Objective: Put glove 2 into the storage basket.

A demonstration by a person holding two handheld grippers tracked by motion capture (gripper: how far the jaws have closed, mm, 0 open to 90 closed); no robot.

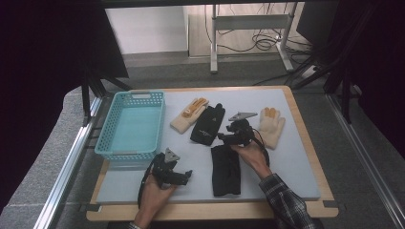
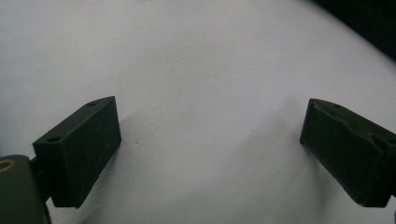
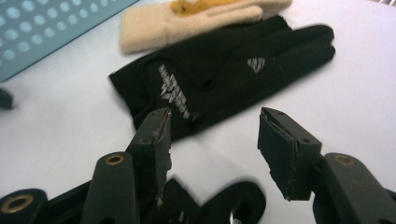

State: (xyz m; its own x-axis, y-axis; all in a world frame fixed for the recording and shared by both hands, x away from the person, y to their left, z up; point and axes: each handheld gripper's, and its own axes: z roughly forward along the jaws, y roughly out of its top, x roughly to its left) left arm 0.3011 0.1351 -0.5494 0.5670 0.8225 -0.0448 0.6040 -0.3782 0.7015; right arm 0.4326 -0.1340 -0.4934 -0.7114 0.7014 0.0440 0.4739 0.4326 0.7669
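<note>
Two black gloves and two cream gloves with orange palms lie on the pale mat. My right gripper [image 1: 223, 137] [image 3: 212, 140] is open and has nothing between its pads. It points at the black glove with a white logo [image 1: 207, 125] [image 3: 224, 70]. The other black glove [image 1: 226, 169] [image 3: 233, 203] lies just under and behind its jaws. One cream glove [image 1: 189, 115] [image 3: 187, 23] lies beyond the logo glove. The second cream glove [image 1: 272, 126] lies to the right of the hand. My left gripper [image 1: 185, 175] [image 2: 210, 140] is open over bare mat near the front.
A light blue plastic basket [image 1: 141, 93] [image 3: 42, 32] stands at the mat's left, with nothing visible inside. The wooden table edge [image 1: 215, 210] frames the mat. Dark curtains and a desk frame with cables [image 1: 248, 28] stand beyond the table.
</note>
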